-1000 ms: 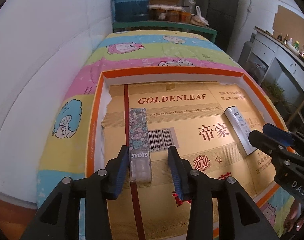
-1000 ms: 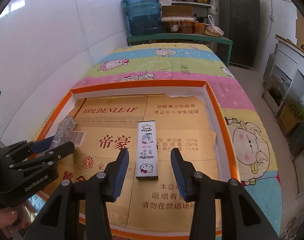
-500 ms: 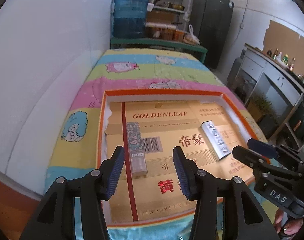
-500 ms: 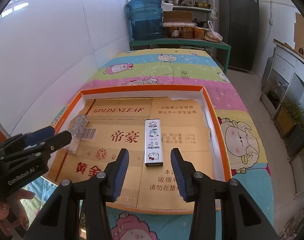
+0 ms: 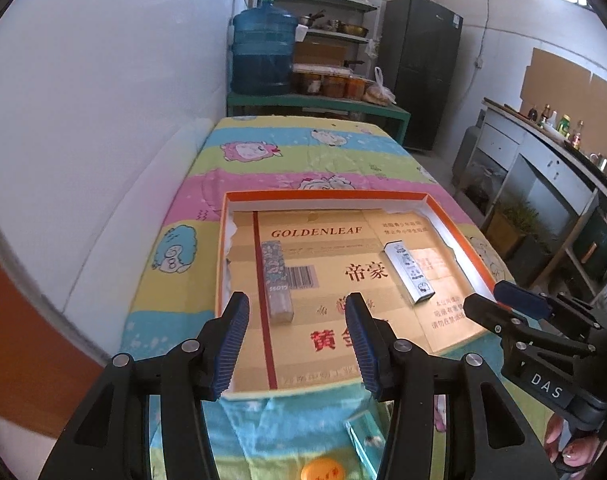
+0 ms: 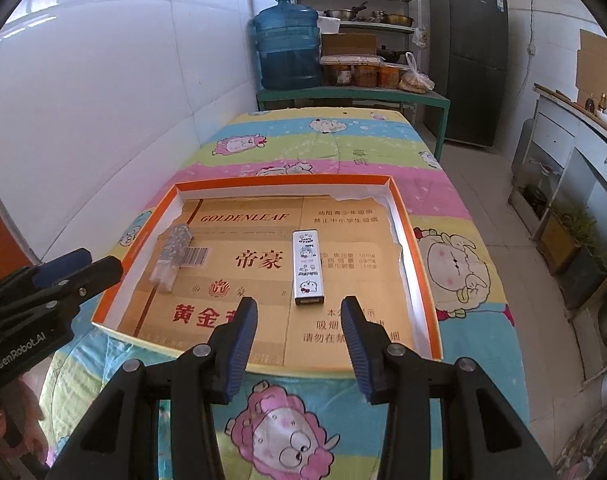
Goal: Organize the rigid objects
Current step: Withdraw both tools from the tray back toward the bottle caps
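An orange-rimmed shallow box [image 5: 220, 264] [image 6: 423, 280] lined with gold cardboard lies on a cartoon quilt. A floral patterned case [image 5: 277, 280] [image 6: 171, 256] lies at its left. A white cartoon-printed case [image 5: 409, 274] [image 6: 308, 267] lies at its right. My left gripper [image 5: 295, 320] is open and empty, above the box's near edge, behind the floral case. My right gripper [image 6: 299, 320] is open and empty, above the near edge, behind the white case. Each gripper shows in the other's view, the right one [image 5: 503, 300] and the left one [image 6: 83, 264].
A small teal box [image 5: 365, 436] and an orange round lid [image 5: 322, 471] lie on the quilt in front of the orange-rimmed box. A white wall runs along the left. A blue water jug [image 6: 287, 48] stands on a green bench beyond the bed.
Both grippers have pulled back and up, away from the two cases, which stay lying in the box. Both jaws have opened wider.
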`<action>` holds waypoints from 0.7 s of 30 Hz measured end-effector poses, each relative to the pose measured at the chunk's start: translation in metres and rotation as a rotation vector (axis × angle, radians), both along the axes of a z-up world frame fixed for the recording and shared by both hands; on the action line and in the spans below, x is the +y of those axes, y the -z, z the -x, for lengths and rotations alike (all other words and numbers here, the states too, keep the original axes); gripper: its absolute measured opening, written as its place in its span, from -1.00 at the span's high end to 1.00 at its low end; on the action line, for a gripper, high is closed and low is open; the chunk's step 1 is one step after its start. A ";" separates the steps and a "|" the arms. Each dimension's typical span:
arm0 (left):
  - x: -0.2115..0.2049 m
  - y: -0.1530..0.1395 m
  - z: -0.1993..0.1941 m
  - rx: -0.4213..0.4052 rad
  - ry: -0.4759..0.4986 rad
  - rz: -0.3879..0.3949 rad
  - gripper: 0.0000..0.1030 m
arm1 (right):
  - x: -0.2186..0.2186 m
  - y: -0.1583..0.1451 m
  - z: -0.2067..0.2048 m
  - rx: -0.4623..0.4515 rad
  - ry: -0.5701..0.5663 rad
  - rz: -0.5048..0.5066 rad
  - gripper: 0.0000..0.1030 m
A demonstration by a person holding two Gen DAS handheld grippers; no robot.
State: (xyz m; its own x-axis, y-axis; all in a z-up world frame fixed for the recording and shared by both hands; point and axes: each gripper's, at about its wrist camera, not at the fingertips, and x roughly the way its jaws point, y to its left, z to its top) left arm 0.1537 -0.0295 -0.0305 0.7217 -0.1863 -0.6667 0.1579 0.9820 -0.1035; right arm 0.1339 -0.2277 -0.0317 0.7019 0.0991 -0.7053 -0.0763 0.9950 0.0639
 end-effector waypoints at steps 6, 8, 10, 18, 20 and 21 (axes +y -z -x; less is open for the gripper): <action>0.005 -0.007 0.022 -0.007 -0.006 0.004 0.00 | 0.003 -0.009 0.017 -0.019 -0.001 0.005 0.16; 0.006 -0.009 0.030 -0.011 -0.008 -0.003 0.00 | 0.004 -0.011 0.022 -0.022 0.000 0.005 0.16; 0.006 -0.011 0.038 -0.015 -0.008 -0.005 0.00 | 0.005 -0.013 0.029 -0.025 0.001 0.007 0.16; 0.011 -0.020 0.062 -0.032 -0.008 0.010 0.00 | 0.008 -0.018 0.050 -0.031 0.002 0.012 0.16; 0.013 -0.022 0.068 -0.037 -0.008 0.016 0.00 | 0.009 -0.019 0.054 -0.035 0.000 0.013 0.16; 0.014 -0.023 0.071 -0.039 -0.007 0.019 0.00 | 0.010 -0.020 0.058 -0.039 -0.001 0.014 0.16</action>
State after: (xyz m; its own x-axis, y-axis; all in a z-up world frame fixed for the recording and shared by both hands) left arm 0.0832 -0.0158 -0.0079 0.7482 -0.1932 -0.6347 0.1549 0.9811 -0.1160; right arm 0.0760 -0.2182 -0.0113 0.7285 0.0902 -0.6790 -0.0796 0.9957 0.0470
